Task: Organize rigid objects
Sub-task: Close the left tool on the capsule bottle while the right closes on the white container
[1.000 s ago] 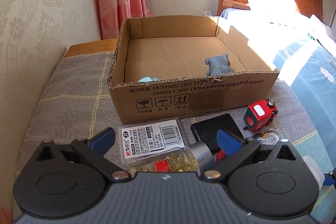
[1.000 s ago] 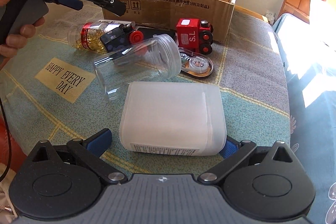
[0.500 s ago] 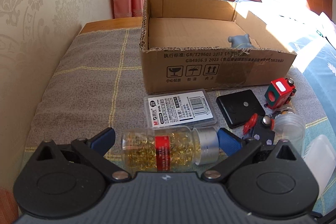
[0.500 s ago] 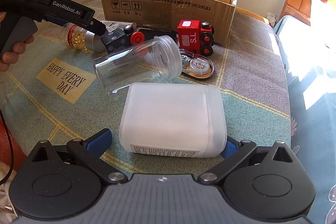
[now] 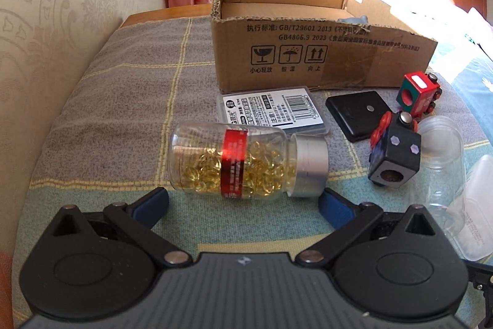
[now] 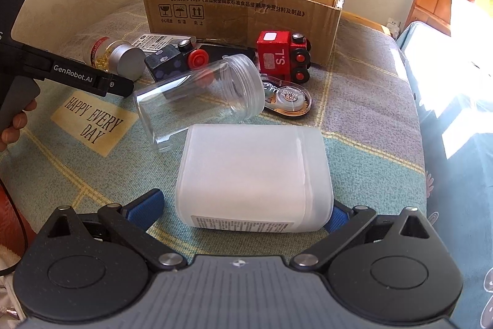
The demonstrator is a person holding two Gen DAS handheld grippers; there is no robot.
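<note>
A small grey toy (image 5: pixel 354 19) already sits in the cardboard box (image 5: pixel 308 57). The pill bottle (image 5: pixel 246 164), white tub (image 6: pixel 255 174), clear jar (image 6: pixel 197 100) and red train (image 6: pixel 283 54) wait outside. Both grippers' fingers are apart, left gripper (image 5: pixel 243 202) by the bottle, right gripper (image 6: pixel 246 211) around the tub.

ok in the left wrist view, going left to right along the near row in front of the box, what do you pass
capsule bottle → black cube toy → clear jar → frosted white container
</note>
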